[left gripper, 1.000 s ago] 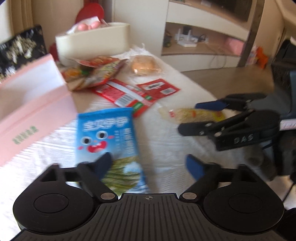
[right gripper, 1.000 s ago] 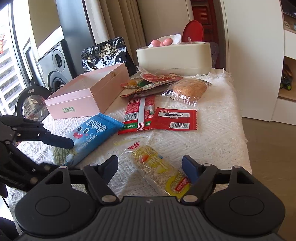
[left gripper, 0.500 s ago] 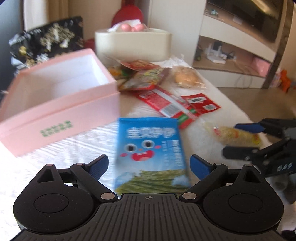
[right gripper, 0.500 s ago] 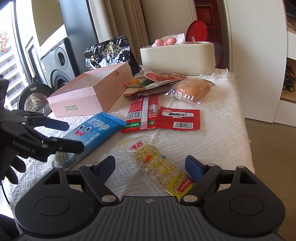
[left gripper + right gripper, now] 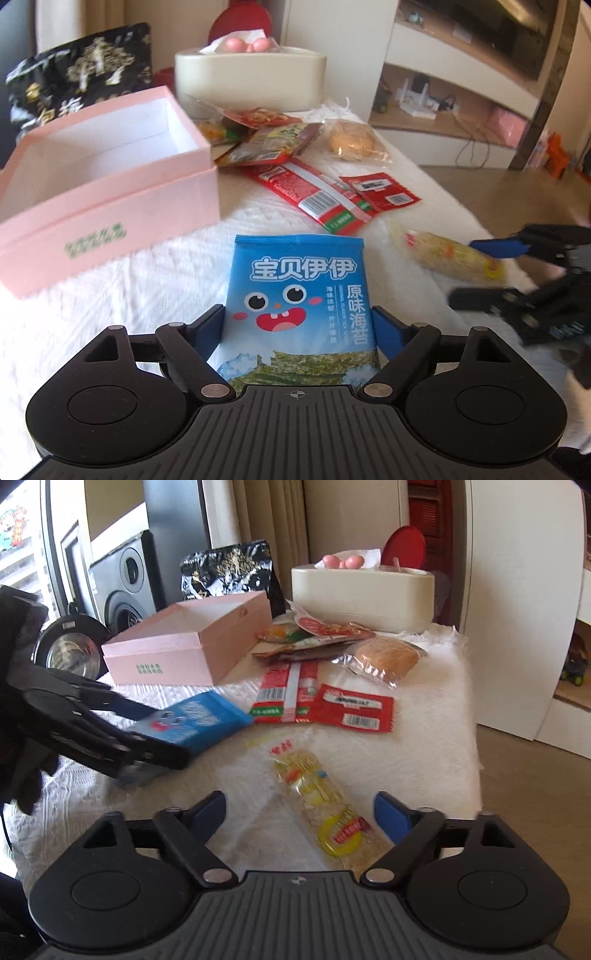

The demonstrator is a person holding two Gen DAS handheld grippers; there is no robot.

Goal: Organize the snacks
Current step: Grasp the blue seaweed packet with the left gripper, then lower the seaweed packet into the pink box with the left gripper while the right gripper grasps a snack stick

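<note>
Straddling the seaweed pack point(image 5: 297, 295) now, your left gripper point(image 5: 297, 328) pinches it, formerly wide; right gripper point(image 5: 301, 810) closing, jaws apart, around the noodle pack point(image 5: 321, 812).

Blue seaweed packet point(image 5: 299, 295) between the blue pads point(image 5: 211, 328) of the left gripper point(image 5: 299, 332), both pads against its edges, apparently gripped. Open pink box point(image 5: 110, 206) off to the left on the white tablecloth point(image 5: 129, 295). Red sachets point(image 5: 332, 192) beyond. Yellow noodle packet point(image 5: 450, 256) to the right, the right gripper point(image 5: 480, 269) blurred around its near end, jaws closing.
</note>
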